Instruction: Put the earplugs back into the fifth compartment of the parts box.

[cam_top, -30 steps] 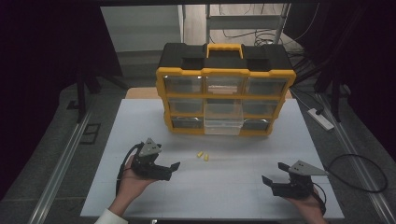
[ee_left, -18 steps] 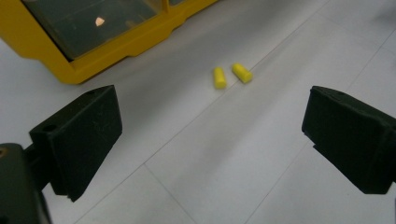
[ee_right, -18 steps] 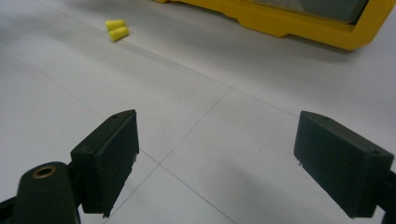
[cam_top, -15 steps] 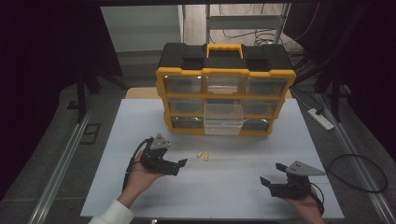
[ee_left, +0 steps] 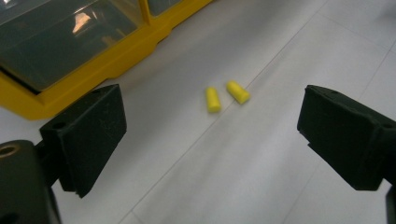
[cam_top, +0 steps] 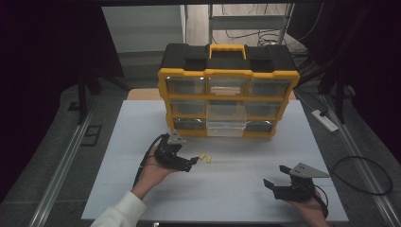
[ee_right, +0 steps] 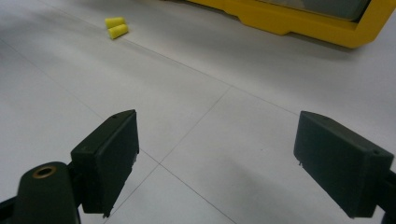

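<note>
Two small yellow foam earplugs point(cam_top: 204, 158) lie side by side on the white table, a short way in front of a yellow and black drawer organizer point(cam_top: 228, 92). My left gripper point(cam_top: 190, 164) is open, its jaws pointing right at the earplugs and just short of them. In the left gripper view the earplugs point(ee_left: 226, 95) lie ahead between the two black jaws, untouched. My right gripper point(cam_top: 274, 182) rests open near the table's front right, nothing between its jaws. In the right gripper view the earplugs point(ee_right: 116, 27) sit far off at upper left.
The organizer's middle bottom drawer point(cam_top: 226, 123) is pulled out toward me. The white table point(cam_top: 142, 123) has bare room on both sides of the organizer. A white power strip point(cam_top: 324, 120) lies on the floor at right, with a black cable loop point(cam_top: 364, 175) near it.
My left gripper has moved right and a little forward, closing in on the earplugs. The right gripper has stayed where it was.
</note>
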The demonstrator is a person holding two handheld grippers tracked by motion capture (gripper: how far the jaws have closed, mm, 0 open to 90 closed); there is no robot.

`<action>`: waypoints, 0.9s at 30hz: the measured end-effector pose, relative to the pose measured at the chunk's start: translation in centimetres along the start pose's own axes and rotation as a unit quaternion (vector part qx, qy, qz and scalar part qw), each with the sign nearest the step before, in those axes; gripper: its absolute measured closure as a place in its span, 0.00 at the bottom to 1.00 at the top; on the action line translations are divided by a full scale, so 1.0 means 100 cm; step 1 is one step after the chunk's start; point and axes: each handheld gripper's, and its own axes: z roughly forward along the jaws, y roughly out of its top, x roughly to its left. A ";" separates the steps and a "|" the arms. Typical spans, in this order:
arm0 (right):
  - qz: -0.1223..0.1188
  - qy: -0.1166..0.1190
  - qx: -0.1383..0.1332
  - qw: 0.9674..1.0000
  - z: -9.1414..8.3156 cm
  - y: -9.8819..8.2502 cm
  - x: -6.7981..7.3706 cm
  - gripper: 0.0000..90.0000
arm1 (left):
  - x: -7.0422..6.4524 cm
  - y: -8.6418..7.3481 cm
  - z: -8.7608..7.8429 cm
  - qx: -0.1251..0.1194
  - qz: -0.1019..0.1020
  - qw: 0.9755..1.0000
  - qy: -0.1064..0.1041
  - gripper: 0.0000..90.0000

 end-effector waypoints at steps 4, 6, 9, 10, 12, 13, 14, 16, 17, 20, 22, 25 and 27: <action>0.001 -0.001 0.000 1.000 0.000 0.000 0.000 0.17 | 0.001 0.005 0.009 0.008 0.001 1.000 -0.001 0.10; -0.001 0.000 0.000 1.000 0.000 0.000 0.000 0.17 | 0.001 0.006 0.014 0.016 0.001 1.000 0.000 0.10; -0.001 0.000 0.001 1.000 0.000 0.000 0.000 0.17 | 0.001 0.008 0.023 0.028 0.005 1.000 0.000 0.10; -0.001 0.000 0.001 1.000 0.000 0.000 0.000 0.17 | 0.001 0.008 0.025 0.031 0.005 1.000 0.000 0.10; 0.000 0.000 0.002 1.000 0.000 0.000 0.000 0.17 | 0.002 0.010 0.030 0.035 0.003 0.999 -0.003 0.10; 0.000 0.000 0.002 1.000 0.000 0.000 0.000 0.17 | 0.002 0.011 0.033 0.037 0.003 0.999 -0.004 0.10; 0.000 0.001 0.002 1.000 0.000 0.000 0.000 0.17 | 0.002 0.012 0.036 0.040 0.003 0.999 -0.006 0.10; -0.001 0.002 0.002 1.000 0.001 0.000 0.000 0.17 | 0.002 0.014 0.040 0.044 0.007 0.999 -0.007 0.11; -0.001 0.003 0.002 1.000 0.001 0.000 0.000 0.17 | 0.002 0.015 0.043 0.047 0.008 0.999 -0.009 0.12; -0.001 0.003 0.003 1.000 0.001 0.000 0.000 0.17 | 0.001 0.016 0.048 0.052 0.015 0.998 -0.010 0.15; 0.000 0.003 0.003 1.000 0.000 0.000 -0.001 0.17 | 0.000 0.017 0.052 0.058 0.014 0.998 -0.010 0.15; -0.001 0.003 0.003 1.000 0.000 0.000 -0.001 0.17 | 0.001 0.017 0.056 0.061 0.012 0.998 -0.010 0.16; -0.002 0.002 0.003 1.000 0.001 0.000 0.000 0.17 | 0.002 0.017 0.060 0.070 0.013 0.997 -0.010 0.16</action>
